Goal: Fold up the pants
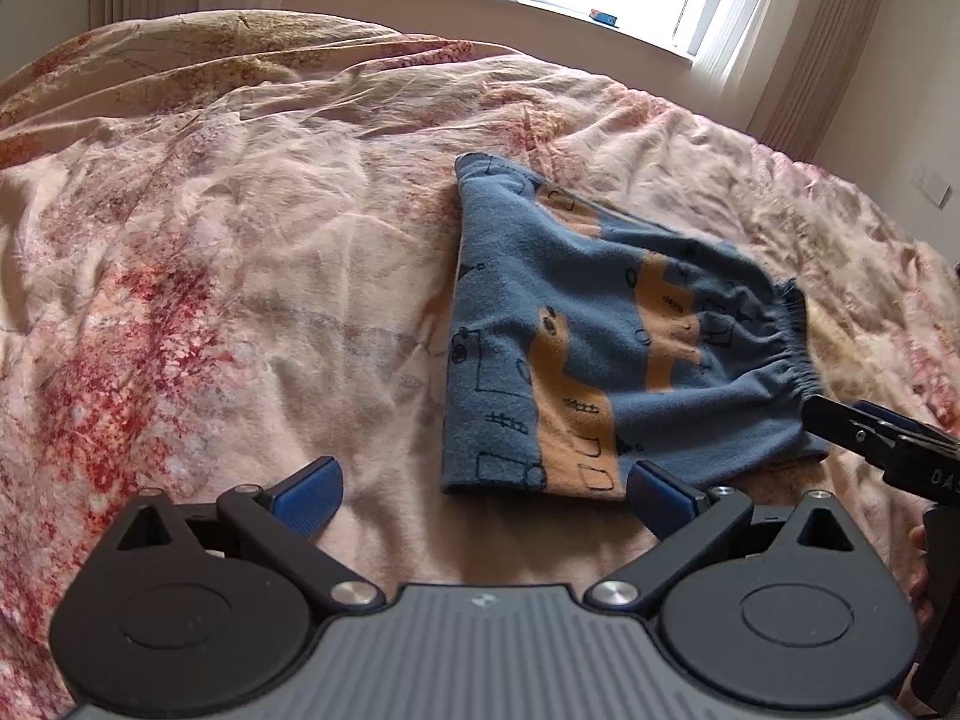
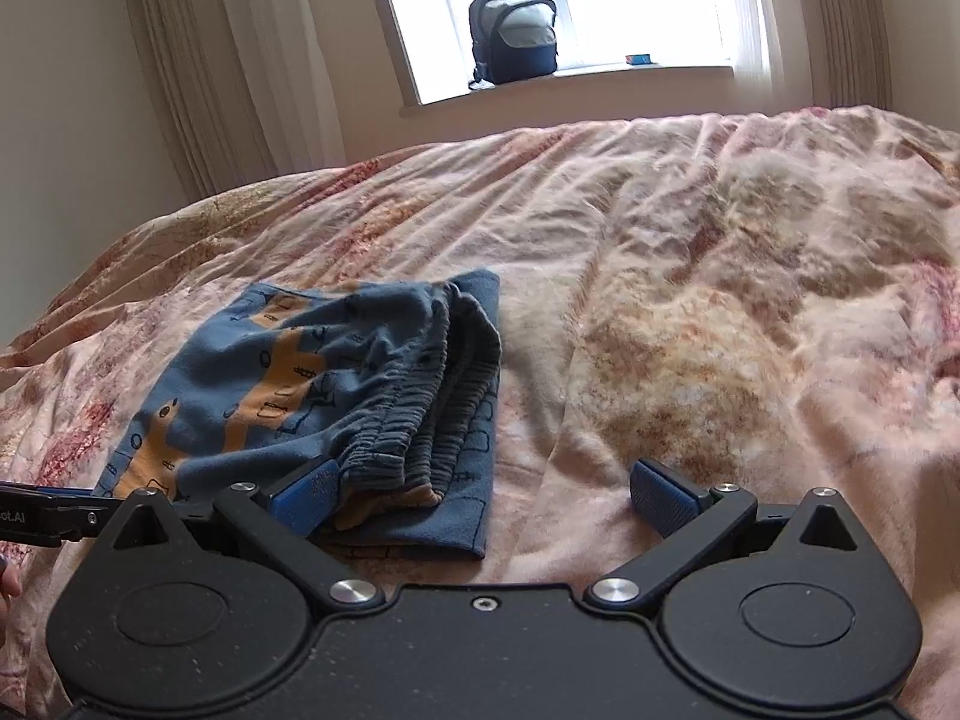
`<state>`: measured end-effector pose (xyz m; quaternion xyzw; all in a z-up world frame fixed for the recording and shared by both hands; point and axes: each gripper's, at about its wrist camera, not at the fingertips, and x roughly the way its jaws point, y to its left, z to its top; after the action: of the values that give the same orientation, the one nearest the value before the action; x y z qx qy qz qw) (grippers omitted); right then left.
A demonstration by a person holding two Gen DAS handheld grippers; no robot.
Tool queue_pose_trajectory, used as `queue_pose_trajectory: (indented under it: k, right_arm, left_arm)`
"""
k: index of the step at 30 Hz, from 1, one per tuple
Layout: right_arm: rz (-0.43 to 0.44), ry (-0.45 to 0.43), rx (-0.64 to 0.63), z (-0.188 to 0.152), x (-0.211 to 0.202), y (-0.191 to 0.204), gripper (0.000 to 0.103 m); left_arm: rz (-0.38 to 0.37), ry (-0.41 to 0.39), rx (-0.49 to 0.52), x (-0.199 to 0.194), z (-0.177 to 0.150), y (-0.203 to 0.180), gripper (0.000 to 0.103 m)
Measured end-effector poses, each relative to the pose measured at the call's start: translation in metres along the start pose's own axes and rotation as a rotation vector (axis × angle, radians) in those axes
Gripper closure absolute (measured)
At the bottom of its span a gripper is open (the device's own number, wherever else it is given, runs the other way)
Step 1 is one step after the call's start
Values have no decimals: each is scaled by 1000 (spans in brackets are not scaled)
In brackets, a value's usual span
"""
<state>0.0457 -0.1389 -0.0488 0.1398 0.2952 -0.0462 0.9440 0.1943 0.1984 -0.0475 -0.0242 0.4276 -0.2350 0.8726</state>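
1. Left wrist view: the pants [image 1: 606, 354], soft blue fleece-like cloth with orange bands and thin black line drawings, lie folded into a rough trapezoid on the wrinkled pink floral bedspread [image 1: 252, 252]. The gathered elastic waistband points right; the folded edge on the left is straight. The left gripper [image 1: 480, 495] has its blue ribbed pads spread wide, gripping nothing, just short of the pants' near edge. The right gripper [image 1: 864, 432] reaches in from the right, its tip at the waistband corner. Bare bedspread stretches broadly to the left.

2. Right wrist view: the pants [image 2: 288, 384] show stacked, puckered waistband layers facing the camera. The right gripper [image 2: 483, 495] has its jaws apart, its left pad touching the waistband cloth, clamping nothing. The left gripper [image 2: 54, 516] enters at the far left. Rumpled open bedspread [image 2: 720, 300] fills the right; a backpack [image 2: 513, 36] stands on the windowsill.
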Motion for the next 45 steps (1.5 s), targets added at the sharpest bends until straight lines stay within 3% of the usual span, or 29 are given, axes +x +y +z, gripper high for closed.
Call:
queue_pose_trajectory:
  k: [7,10,17,19,21,22,24,27,34,37,40,42,43,45]
  right_arm:
    - [45,-23,21,6,0,-8,0]
    - [83,-29,21,13,3,-10,0]
    - [84,-34,-162,66,47,5,0]
    - [181,-5,-92,75,67,-9,0]
    - [384,52,80,80,90,-36,1]
    - [441,77,148,80,101,-47,0]
    - [479,98,193,81,115,-58,0]
    - [526,99,141,82,122,-58,0]
    - [581,79,131,71,119,-58,1]
    - [577,74,135,69,114,-59,13]
    - [559,81,154,68,114,-61,33]
    - [538,82,181,66,114,-67,57]
    - [535,82,196,64,114,-70,61]
    - [541,74,216,61,115,-70,65]
  left_arm:
    - [-105,-34,-136,-3,5,14,0]
    - [-91,-51,-141,1,11,18,0]
    - [-43,-70,-131,14,11,22,0]
    - [-40,-81,-107,13,8,20,0]
    - [-38,-95,-89,12,6,16,0]
    - [-47,-106,-86,11,6,15,0]
    - [-85,-129,-82,10,5,13,0]
    - [-163,-156,-70,11,5,10,0]
    - [-212,-127,-146,16,7,23,0]
    - [-235,-125,-203,14,8,30,6]
    - [-215,-124,-191,14,7,31,23]
    - [-211,-121,-175,13,7,30,32]
    - [-217,-119,-174,13,7,30,39]
    - [-225,-112,-180,12,7,30,43]
